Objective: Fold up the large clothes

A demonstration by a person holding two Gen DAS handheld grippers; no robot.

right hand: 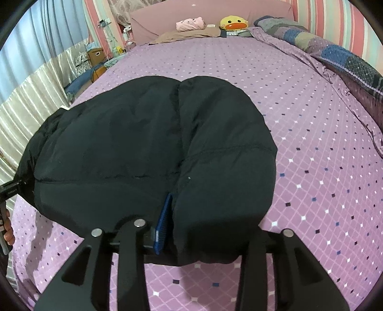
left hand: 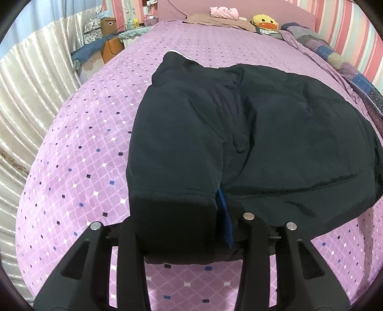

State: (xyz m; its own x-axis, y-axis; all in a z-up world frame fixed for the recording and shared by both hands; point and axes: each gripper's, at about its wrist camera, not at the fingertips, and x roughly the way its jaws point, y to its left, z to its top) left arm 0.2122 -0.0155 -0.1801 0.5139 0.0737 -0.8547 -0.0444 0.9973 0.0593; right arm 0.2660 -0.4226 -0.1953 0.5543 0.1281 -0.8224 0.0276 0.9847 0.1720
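- The black padded jacket (left hand: pixel 251 134) lies folded on the bed (left hand: pixel 79 148), which has a purple diamond-print cover.
- The left gripper (left hand: pixel 186 229) stands partly open; the jacket's near hem fills the gap between its fingers, and its blue pad (left hand: pixel 226 220) appears to touch the cloth.
- The right gripper (right hand: pixel 203 236) is likewise partly open astride the hem; a firm pinch isn't clear.

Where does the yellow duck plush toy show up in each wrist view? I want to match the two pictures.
Left wrist view: the yellow duck plush toy sits at the top, right of centre, at the head of the bed beyond the black padded jacket.
Right wrist view: the duck is at the top, slightly right of centre.
Shared landmark: the pink folded cloth lies just to its left in both.
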